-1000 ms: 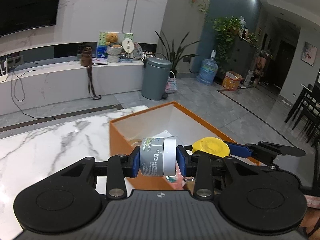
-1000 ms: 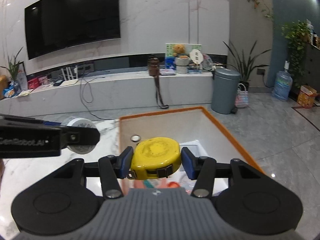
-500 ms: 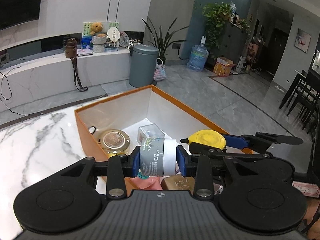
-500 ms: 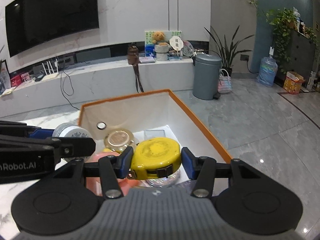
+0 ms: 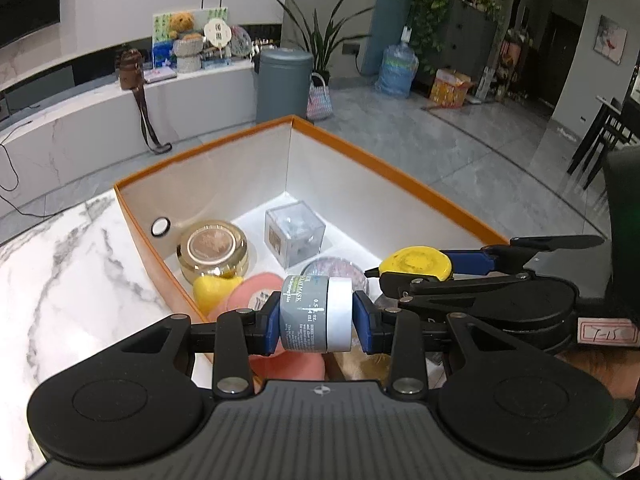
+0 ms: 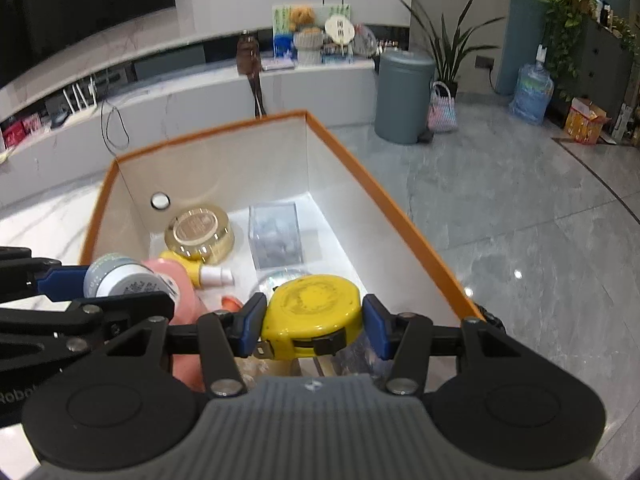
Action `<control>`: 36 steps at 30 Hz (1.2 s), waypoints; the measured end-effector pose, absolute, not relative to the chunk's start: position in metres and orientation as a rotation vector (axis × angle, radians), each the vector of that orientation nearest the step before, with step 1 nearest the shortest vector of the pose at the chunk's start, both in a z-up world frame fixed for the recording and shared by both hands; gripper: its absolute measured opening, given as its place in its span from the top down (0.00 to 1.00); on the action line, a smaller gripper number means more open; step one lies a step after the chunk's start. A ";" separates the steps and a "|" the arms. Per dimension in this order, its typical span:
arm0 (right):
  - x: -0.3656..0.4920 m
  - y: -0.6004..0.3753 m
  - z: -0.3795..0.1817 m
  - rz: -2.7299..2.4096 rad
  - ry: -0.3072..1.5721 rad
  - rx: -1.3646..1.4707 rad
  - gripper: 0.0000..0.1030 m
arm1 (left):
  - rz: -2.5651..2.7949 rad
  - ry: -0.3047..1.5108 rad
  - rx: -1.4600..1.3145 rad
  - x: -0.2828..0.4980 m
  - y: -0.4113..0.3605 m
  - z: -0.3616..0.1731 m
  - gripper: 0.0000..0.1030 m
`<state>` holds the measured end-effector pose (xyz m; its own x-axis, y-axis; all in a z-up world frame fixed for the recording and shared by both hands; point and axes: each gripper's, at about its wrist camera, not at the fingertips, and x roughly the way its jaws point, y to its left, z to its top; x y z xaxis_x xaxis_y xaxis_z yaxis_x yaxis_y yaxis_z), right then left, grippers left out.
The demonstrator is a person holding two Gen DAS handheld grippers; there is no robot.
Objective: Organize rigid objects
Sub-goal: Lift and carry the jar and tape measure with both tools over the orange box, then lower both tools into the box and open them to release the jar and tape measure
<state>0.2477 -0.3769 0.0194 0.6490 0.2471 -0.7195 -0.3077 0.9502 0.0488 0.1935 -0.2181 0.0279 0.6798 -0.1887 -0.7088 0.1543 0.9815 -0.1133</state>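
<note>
My left gripper (image 5: 316, 318) is shut on a small grey jar with a white lid (image 5: 314, 312), held above the near end of the orange box (image 5: 400, 168). My right gripper (image 6: 314, 324) is shut on a yellow tape measure (image 6: 314, 308), also over the near end of the orange box (image 6: 384, 200). The tape measure (image 5: 416, 264) shows to the right in the left wrist view, and the jar (image 6: 120, 278) shows at the left in the right wrist view.
Inside the box lie a gold round jar (image 5: 214, 246), a clear cube (image 5: 294, 232), a pink object (image 5: 256, 300), a yellow piece (image 5: 214, 292) and a round clear case (image 5: 334, 270). The box stands on a white marble table (image 5: 60, 264) whose edge drops to the grey floor.
Both grippers have moved forward over the box and tilted down, so its contents now show. Each still holds its object.
</note>
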 end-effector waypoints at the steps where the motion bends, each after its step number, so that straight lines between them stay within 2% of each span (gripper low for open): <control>1: 0.248 -0.376 0.016 0.317 0.818 -0.088 0.49 | -0.191 0.805 -0.045 0.194 -0.218 0.026 0.60; 24: 0.269 -0.375 -0.007 0.342 0.956 -0.139 0.49 | -0.138 0.851 0.043 0.222 -0.230 0.011 0.61; 34: 0.269 -0.374 -0.008 0.341 0.955 -0.140 0.50 | -0.133 0.839 0.045 0.221 -0.231 0.011 0.58; 36: 0.268 -0.373 -0.008 0.340 0.952 -0.140 0.50 | -0.125 0.836 0.047 0.222 -0.231 0.012 0.52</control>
<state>0.2685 -0.3734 -0.0076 0.5315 0.2228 -0.8172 -0.3451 0.9380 0.0313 0.2218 -0.2311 0.0117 0.6637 -0.0921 -0.7423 0.1287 0.9917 -0.0079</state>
